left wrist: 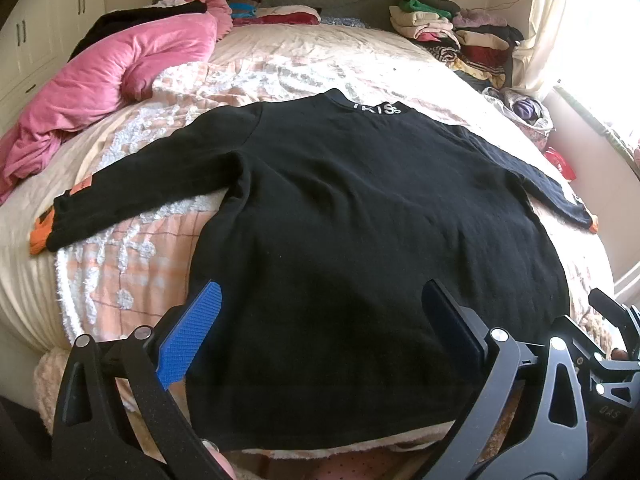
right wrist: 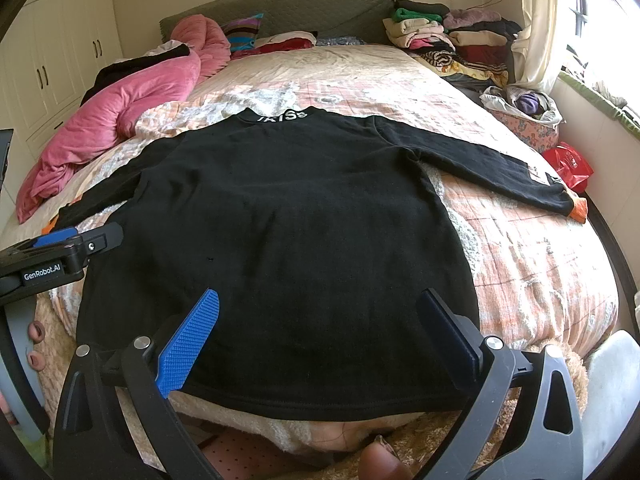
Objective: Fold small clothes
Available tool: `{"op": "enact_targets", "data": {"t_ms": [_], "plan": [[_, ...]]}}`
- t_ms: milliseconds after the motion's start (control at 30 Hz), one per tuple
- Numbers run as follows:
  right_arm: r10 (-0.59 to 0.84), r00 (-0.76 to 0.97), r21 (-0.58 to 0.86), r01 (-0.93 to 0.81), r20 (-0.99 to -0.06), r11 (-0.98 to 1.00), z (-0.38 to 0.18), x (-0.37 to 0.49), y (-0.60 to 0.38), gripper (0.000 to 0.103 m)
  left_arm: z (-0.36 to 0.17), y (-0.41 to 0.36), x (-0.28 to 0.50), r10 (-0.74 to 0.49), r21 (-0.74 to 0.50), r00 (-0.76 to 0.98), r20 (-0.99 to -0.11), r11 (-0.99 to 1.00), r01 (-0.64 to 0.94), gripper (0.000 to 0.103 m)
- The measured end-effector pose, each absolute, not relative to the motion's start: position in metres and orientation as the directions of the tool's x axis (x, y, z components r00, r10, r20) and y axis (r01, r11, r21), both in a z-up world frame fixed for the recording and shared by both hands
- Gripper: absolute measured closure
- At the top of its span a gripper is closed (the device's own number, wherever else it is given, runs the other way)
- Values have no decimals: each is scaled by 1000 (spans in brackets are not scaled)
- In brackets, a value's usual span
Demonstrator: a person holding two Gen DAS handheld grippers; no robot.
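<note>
Fingers [left wrist: 192,332] spread apart above flat black sweater [left wrist: 360,216] on bed [left wrist: 320,56]

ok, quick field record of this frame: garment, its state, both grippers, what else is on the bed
garment: black sweater, white lettering at collar, orange cuffs
state: spread flat on bed, sleeves out to both sides, unfolded
left gripper: jaws open, over the hem, holding nothing
right gripper: jaws open, over the hem, holding nothing
bed left: pink quilt, bunched
bed far right: folded clothes stack
</note>
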State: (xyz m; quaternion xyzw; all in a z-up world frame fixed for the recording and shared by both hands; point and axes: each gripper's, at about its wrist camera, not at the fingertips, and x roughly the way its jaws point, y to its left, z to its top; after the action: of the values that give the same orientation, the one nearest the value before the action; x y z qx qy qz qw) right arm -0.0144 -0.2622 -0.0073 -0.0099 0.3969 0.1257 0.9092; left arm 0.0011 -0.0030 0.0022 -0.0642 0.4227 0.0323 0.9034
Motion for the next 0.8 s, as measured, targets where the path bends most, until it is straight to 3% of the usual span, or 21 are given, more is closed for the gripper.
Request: {"op": "enact_targets", "data": {"t_ms": [800], "plan": [[221, 654, 82, -236, -724, 968, -8, -15, -262, 4, 2, -3, 1, 5, -87, 642, -767, 990, -111, 9]]}}
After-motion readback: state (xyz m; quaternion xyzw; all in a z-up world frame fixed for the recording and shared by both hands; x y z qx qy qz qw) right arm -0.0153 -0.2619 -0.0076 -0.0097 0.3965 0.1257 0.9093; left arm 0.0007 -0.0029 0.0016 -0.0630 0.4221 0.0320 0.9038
